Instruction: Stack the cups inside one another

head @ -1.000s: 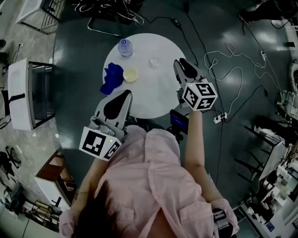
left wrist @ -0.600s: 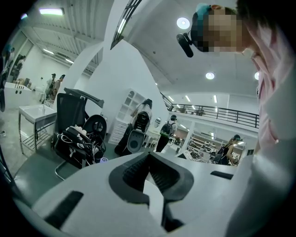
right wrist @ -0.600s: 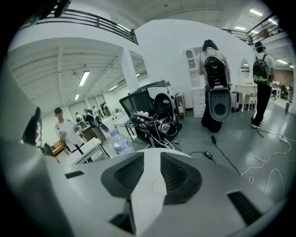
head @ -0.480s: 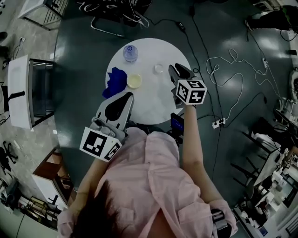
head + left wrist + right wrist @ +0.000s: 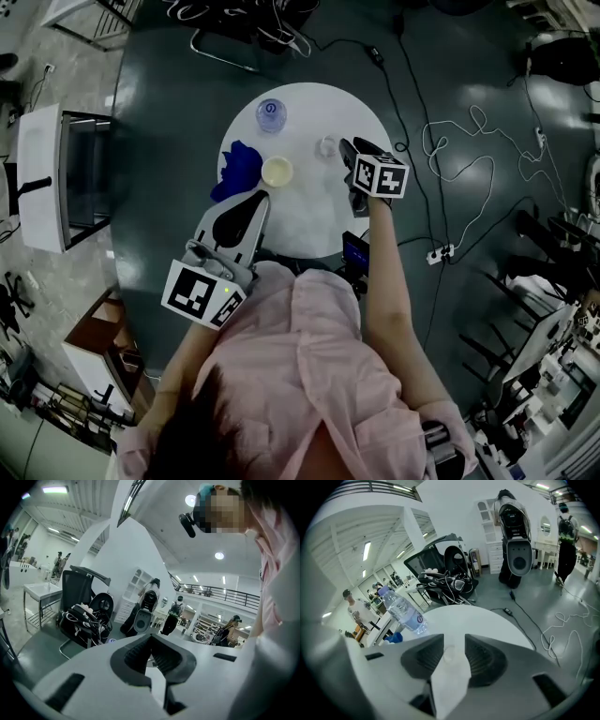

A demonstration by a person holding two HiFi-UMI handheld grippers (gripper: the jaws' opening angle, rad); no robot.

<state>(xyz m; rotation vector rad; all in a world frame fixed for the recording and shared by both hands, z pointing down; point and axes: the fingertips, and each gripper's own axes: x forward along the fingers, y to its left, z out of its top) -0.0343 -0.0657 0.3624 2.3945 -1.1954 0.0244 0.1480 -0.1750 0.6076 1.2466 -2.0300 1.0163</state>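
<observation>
Cups stood apart on the round white desk (image 5: pixel 309 216): a small clear cup (image 5: pixel 326 147) toward the far right of the top and a pale yellow cup (image 5: pixel 277 172) near the middle, not nested. The clear cup (image 5: pixel 449 654) sat in the gap between the tips of the right hand-held gripper (image 5: pixel 345 145), whose jaws were spread to either side of it. Whether the pads touched its wall could not be told. In the right gripper view (image 5: pixel 453 644) the cup was upright on the desk (image 5: pixel 487 620), with the jaws low over the top.

Just left of the yellow cup lay a crumpled blue cloth (image 5: pixel 239 169), touching or nearly touching it. A water bottle (image 5: pixel 271 113) with a blue cap stood at the far edge, beyond both cups. The right gripper view showed the bottle (image 5: pixel 401 609) to the left of the jaws and a bit of the cloth (image 5: pixel 393 638) beside it.

The left hand-held gripper (image 5: pixel 258 194) hovered over the near left edge of the desk, well apart from the cups. Its own view (image 5: pixel 151 637) showed the jaw tips drawn together with nothing between them, pointing out across the room.

The person, in a pink shirt, leaned over the near side of the desk. The dark floor around it carried loose white cables (image 5: pixel 469 159).
</observation>
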